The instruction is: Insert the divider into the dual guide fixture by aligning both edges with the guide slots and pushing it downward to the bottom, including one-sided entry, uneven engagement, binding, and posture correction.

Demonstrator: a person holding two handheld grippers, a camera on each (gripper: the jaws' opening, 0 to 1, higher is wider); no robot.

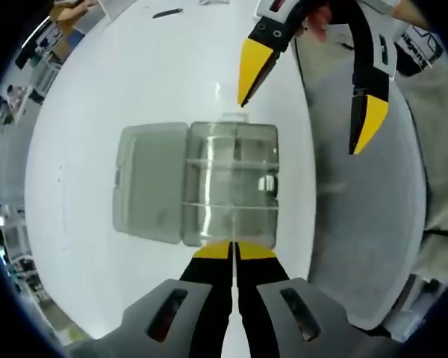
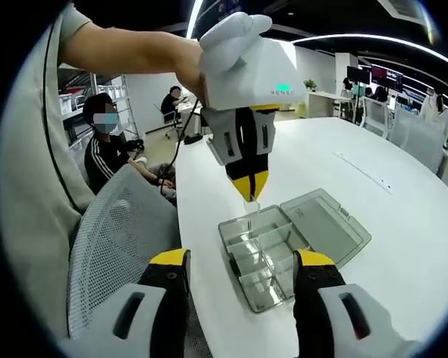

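"Why are the left gripper (image 2: 249,195) jaws pinched shut?"

"They hold the clear divider (image 2: 249,218) up over the box (image 2: 263,261) on the worktop (image 2: 373,186), above its slots."

"The right gripper (image 1: 306,104)?"

"Wide open, holding nothing, ready to help."

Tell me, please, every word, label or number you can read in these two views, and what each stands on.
Black lettering on the white sleeve: too blurred to read.
Small grey lettering under the green light on the left gripper's white housing: too small to read.
The clear box shows no text.
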